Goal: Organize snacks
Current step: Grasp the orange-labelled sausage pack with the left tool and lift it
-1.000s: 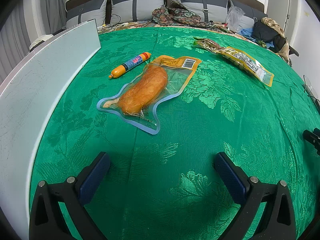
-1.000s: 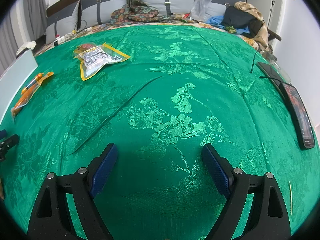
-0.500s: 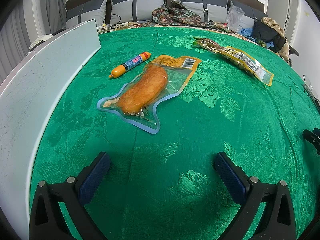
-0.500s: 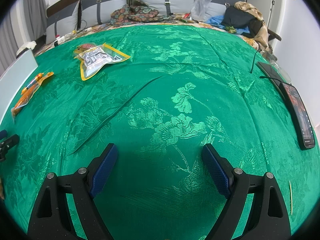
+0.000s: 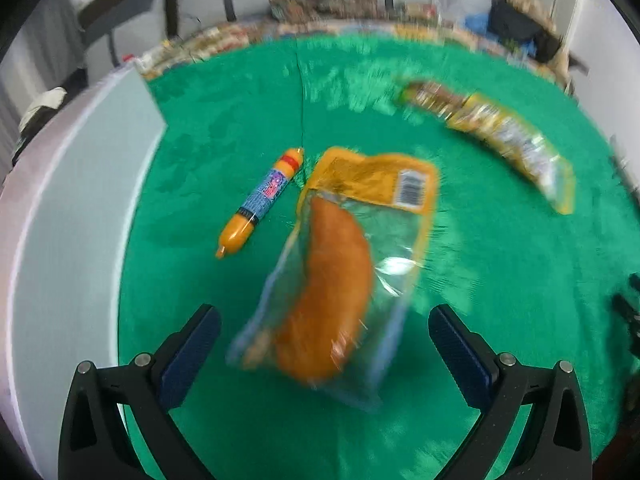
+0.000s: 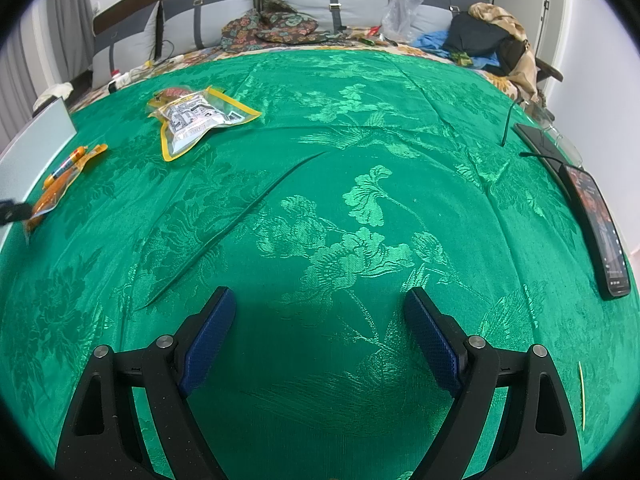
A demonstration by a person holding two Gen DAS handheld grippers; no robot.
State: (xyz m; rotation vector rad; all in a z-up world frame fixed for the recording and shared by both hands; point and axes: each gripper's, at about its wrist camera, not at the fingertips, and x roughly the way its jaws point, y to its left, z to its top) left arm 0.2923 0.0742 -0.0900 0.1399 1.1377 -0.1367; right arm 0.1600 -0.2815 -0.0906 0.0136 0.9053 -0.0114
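Observation:
In the blurred left wrist view, a clear vacuum pack with an orange chicken piece [image 5: 332,292] lies on the green cloth, its near end between my open left gripper's [image 5: 324,340] fingers. A small orange and blue sausage stick [image 5: 260,200] lies to its left. A yellow-edged snack bag [image 5: 500,136] lies farther right. In the right wrist view my right gripper [image 6: 320,320] is open and empty over bare cloth. The yellow-edged bag [image 6: 196,118] lies far left, and the chicken pack [image 6: 56,188] and sausage [image 6: 66,164] sit at the left edge.
A white board [image 5: 72,216] stands along the left side of the cloth. A phone [image 6: 596,224] and cable lie at the right edge. Cushions and clothes are piled at the back [image 6: 280,28]. A crease [image 6: 240,220] runs across the cloth.
My left gripper has moved forward towards the chicken pack, which now sits between its fingers; the view is motion-blurred. The right gripper has not moved.

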